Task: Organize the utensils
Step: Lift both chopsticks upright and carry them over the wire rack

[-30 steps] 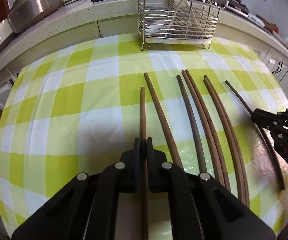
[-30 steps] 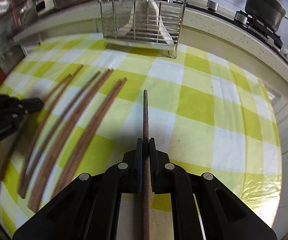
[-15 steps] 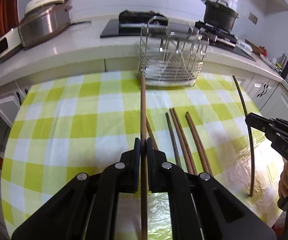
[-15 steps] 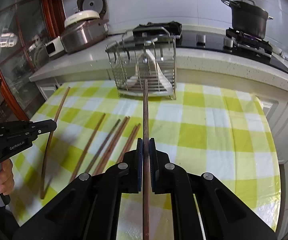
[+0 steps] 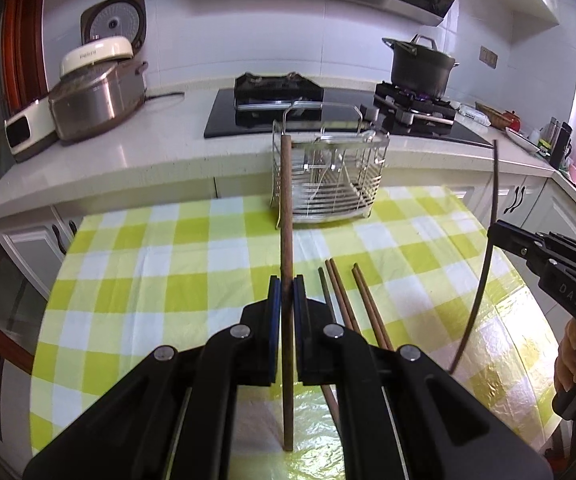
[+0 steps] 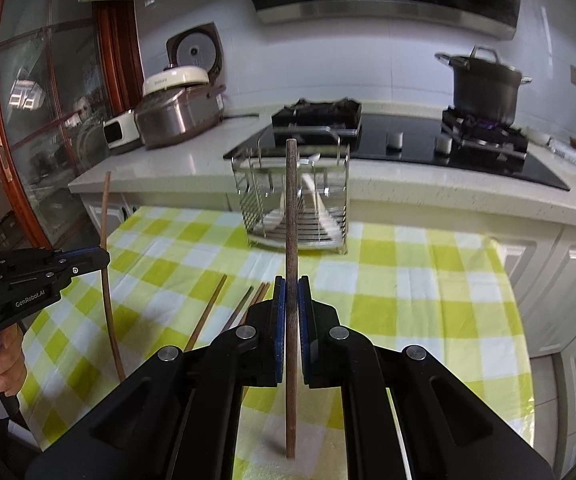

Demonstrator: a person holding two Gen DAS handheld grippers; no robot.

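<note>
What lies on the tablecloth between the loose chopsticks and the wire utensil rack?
Nothing: in the left wrist view, bare checked tablecloth separates the loose chopsticks from the wire utensil rack.

Two brown wooden chopsticks [image 5: 287, 216] stood lifted, nearly upright. Others [image 5: 362, 300] lay side by side on the checked table. A wire rack [image 5: 328, 176] stood far.

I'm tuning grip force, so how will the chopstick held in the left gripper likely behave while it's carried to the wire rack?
The chopstick looks stiff: it stays straight though the left gripper pinches it at only one spot. Being thin, it is probably light. Held at one point and smooth-looking, it may pivot or slip between the pads if knocked against the wire rack.
</note>
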